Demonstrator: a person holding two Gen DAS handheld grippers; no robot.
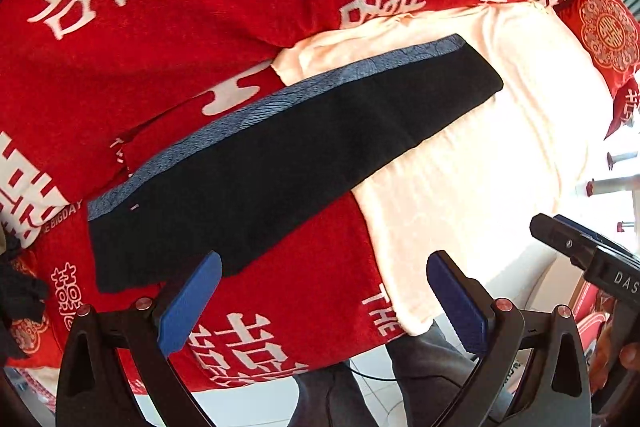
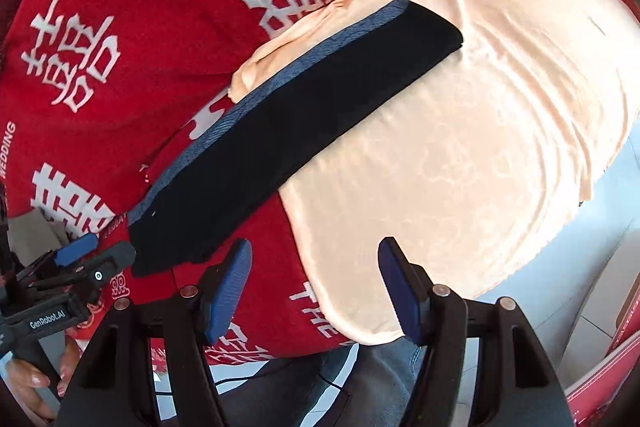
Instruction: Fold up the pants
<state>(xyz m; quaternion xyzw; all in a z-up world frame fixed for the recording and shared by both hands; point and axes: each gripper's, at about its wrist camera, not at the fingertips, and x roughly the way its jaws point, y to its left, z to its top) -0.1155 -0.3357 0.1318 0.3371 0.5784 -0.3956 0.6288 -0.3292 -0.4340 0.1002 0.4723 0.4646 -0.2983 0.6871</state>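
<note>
Left gripper [image 1: 324, 301] fingers spread wide, holding nothing, near end of folded black pants [image 1: 280, 155], right gripper [image 2: 316, 287] likewise wide, empty, red blanket [image 1: 180, 27] beneath

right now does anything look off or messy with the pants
Nothing stands out. The black pants lie flat in a long narrow strip across the red blanket and cream cloth, edges aligned. Both grippers are open and clear of them.

A red blanket [image 1: 248, 7] with white double-happiness characters covers the surface (English lettering reads "THE BIGDAY"). A cream satin cloth [image 2: 460, 163] lies over it, glossy in bright daylight. Pale floor tiles [image 2: 592, 275] show beneath.
</note>
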